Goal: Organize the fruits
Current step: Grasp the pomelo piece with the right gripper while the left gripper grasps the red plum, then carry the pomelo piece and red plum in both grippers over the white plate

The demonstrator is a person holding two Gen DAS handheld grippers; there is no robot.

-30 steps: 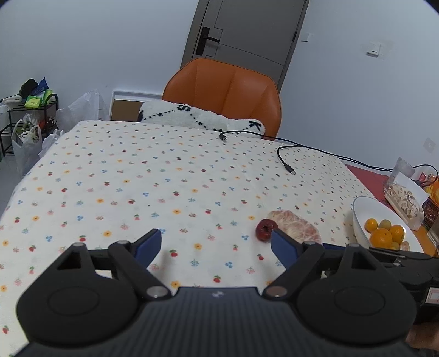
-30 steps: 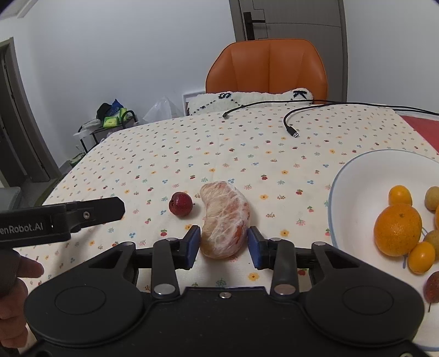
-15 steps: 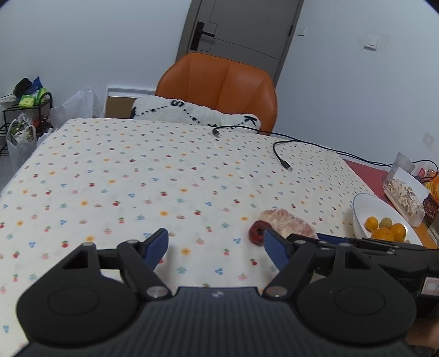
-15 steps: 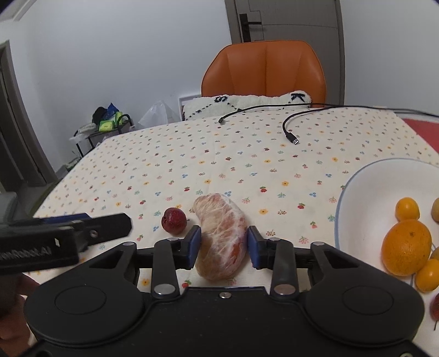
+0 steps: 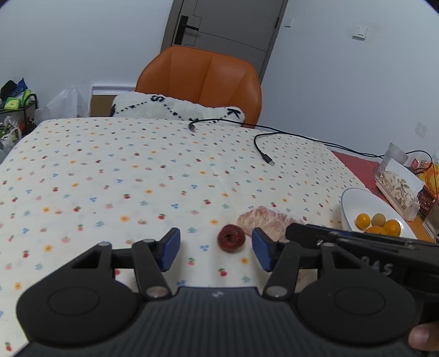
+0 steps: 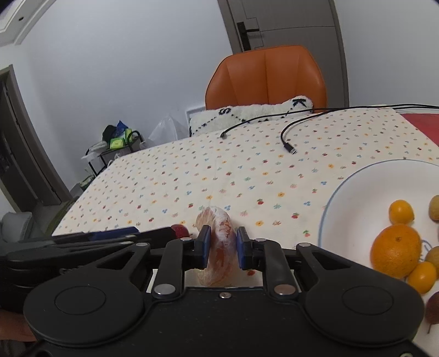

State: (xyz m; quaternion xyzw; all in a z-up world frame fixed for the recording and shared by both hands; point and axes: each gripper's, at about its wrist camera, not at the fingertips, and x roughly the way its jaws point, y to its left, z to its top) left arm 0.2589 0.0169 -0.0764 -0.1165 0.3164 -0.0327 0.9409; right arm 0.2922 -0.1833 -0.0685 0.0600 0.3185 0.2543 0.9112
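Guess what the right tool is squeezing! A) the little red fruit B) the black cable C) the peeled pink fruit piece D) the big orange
C: in the right wrist view the right tool has both blue pads pressed against the peeled pink fruit piece, while the little red fruit sits apart beside it.

Plain white walls, a grey door [image 5: 227, 24] behind an orange chair [image 5: 201, 82], fluffy cushion [image 5: 175, 109] on it, cluttered rack [image 6: 115, 148] off to the side.
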